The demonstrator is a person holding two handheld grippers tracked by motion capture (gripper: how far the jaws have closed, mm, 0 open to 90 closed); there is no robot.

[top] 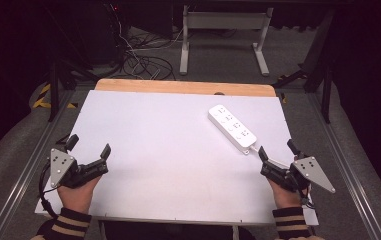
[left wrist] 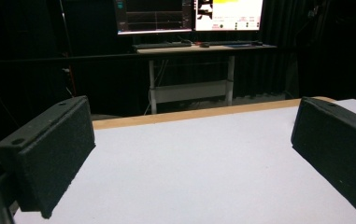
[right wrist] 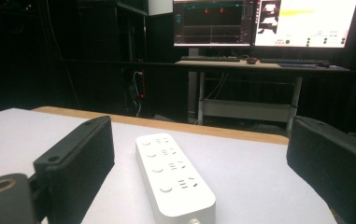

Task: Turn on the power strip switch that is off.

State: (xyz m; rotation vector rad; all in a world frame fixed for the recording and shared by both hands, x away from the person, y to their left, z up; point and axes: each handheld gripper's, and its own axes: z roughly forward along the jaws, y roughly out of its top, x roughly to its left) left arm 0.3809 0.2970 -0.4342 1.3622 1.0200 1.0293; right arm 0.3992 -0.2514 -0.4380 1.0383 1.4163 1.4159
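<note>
A white power strip [top: 232,126] lies at an angle on the white table top [top: 168,150], toward the far right. In the right gripper view the power strip [right wrist: 173,182] sits just ahead, between the two spread jaws. My right gripper [top: 277,150] rests open at the table's right front, a short way behind the strip's near end. At the left front, my left gripper [top: 89,146] stands open over bare table, with nothing between its pads [left wrist: 49,158].
The table has a wooden strip [top: 185,87] along its far edge. Beyond it stand a white-legged desk [top: 225,30] with monitors [right wrist: 264,23] and loose cables [top: 143,60] on the floor. Metal rails run along both sides of the table.
</note>
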